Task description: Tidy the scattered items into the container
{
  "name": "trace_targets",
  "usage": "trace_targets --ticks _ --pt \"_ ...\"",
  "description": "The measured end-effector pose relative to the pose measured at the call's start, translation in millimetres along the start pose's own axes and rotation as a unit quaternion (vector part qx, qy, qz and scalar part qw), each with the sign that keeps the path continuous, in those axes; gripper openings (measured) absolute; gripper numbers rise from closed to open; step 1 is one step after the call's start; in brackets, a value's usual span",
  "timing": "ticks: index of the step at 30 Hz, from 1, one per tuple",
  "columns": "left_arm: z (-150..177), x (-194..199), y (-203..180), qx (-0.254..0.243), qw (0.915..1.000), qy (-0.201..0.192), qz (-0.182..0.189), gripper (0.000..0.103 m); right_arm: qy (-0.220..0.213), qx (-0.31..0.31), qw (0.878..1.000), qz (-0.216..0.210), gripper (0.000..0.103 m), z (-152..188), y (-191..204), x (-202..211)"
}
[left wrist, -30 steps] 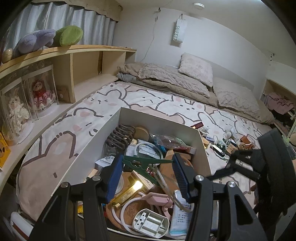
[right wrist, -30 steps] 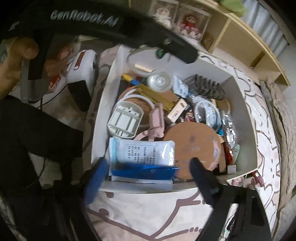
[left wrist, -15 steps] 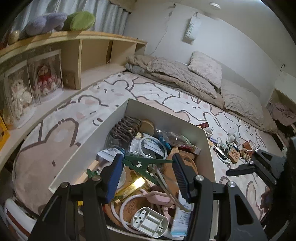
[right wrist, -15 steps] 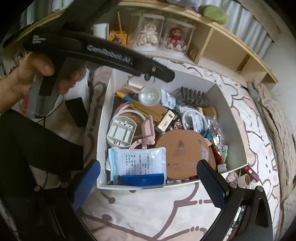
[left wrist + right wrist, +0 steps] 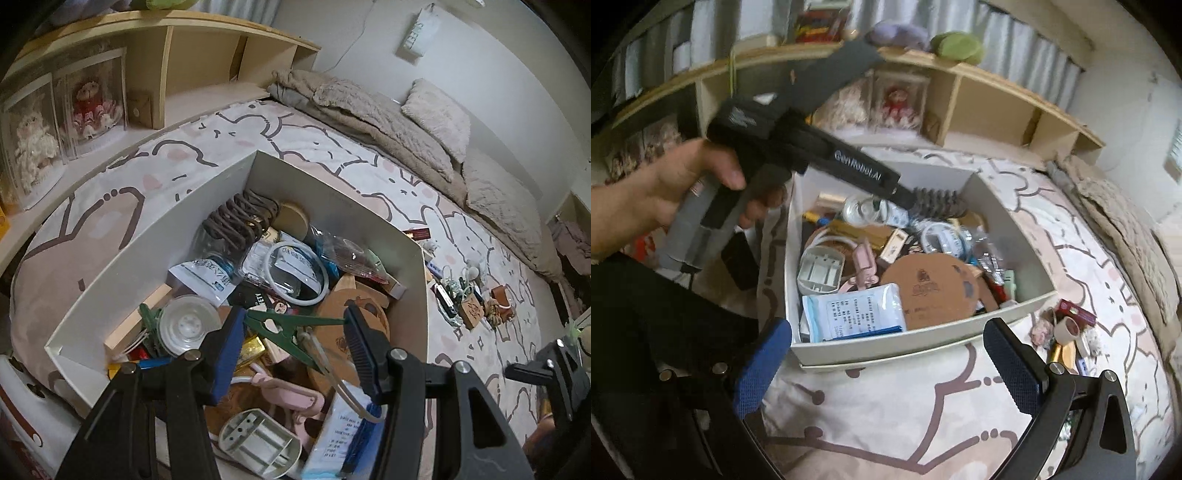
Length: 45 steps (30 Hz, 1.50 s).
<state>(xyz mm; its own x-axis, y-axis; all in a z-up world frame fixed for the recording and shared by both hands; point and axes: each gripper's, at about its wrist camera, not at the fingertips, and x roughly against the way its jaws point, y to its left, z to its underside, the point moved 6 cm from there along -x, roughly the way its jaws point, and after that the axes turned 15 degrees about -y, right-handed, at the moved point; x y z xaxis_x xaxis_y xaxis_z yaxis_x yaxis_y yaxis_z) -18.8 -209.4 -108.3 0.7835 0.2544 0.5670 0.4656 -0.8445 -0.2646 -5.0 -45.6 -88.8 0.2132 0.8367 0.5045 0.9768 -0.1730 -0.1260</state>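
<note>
Left gripper (image 5: 293, 341) clamps a green clip (image 5: 284, 330) over our box (image 5: 155, 236) | right gripper (image 5: 886, 365) open, empty | box nearly full | small items (image 5: 465, 299) left on bed at 3 o'clock

Your left hand-held gripper (image 5: 293, 345) hangs over the near end of the white container (image 5: 155, 236), its blue pads clamped on a green clothes peg (image 5: 284, 332) that spans the gap between them, a clear loop trailing from the peg. Below it the container is packed: a brown coiled hair clip (image 5: 240, 218) at the far corner, a white ring (image 5: 297, 273), a round cork coaster (image 5: 351, 325), a pink holder (image 5: 291, 391). On the bed (image 5: 332, 155) to the right of the container lies a small scatter of loose items (image 5: 469, 299). Your right hand-held gripper (image 5: 550, 365) shows at the right edge.
</note>
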Motion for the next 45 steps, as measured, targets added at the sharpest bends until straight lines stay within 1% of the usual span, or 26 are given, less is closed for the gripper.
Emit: trace_targets --ticks 4,6,8,13,19,24,28,32,33,34,35,36,39,45 --pt "-2 -10 -4 -0.004 0.9999 0.003 -0.015 0.054 -0.026 -0.030 0.999 0.015 0.103 5 -10 18" --pt "-5 -16 -5 -0.013 0.9997 0.005 -0.018 0.054 -0.033 -0.048 0.998 0.010 0.103 8 -11 28" --pt "-7 -24 -8 -0.027 0.9993 0.010 -0.023 0.054 -0.041 -0.050 0.998 0.010 0.103 10 -10 38" --pt "-8 -40 -10 -0.042 0.9978 0.034 -0.039 0.054 -0.054 -0.054 0.997 0.010 0.103 19 -6 61" --pt "-6 -54 -5 -0.043 0.9958 0.052 -0.062 0.054 -0.074 -0.093 0.993 0.023 0.103 40 -11 78" --pt "-14 -56 11 -0.028 0.9955 0.042 -0.080 0.054 -0.074 -0.144 0.986 0.034 0.103 65 -19 86" --pt "-14 -60 17 -0.016 0.9961 0.043 -0.075 0.054 -0.067 -0.172 0.982 0.048 0.103 84 -26 90" --pt "-19 -58 20 -0.014 0.9956 0.030 -0.088 0.054 -0.068 -0.215 0.973 0.057 0.103 100 -37 94" --pt "-20 -58 21 -0.014 0.9954 0.027 -0.091 0.056 -0.068 -0.223 0.971 0.060 0.103 104 -39 95" --pt "-21 -57 22 -0.013 0.9953 0.025 -0.092 0.059 -0.068 -0.229 0.969 0.064 0.103 107 -41 96" --pt "-21 -57 22 -0.013 0.9952 0.024 -0.094 0.069 -0.067 -0.233 0.968 0.066 0.103 109 -43 97" --pt "-21 -56 22 -0.014 0.9951 0.021 -0.095 0.072 -0.066 -0.237 0.967 0.069 0.103 112 -44 98" --pt "-21 -56 21 -0.025 0.9945 0.021 -0.099 0.072 -0.060 -0.243 0.965 0.075 0.103 117 -46 99" --pt "-18 -53 16 -0.027 0.9952 0.025 -0.091 0.072 -0.062 -0.244 0.964 0.080 0.103 118 -46 103"
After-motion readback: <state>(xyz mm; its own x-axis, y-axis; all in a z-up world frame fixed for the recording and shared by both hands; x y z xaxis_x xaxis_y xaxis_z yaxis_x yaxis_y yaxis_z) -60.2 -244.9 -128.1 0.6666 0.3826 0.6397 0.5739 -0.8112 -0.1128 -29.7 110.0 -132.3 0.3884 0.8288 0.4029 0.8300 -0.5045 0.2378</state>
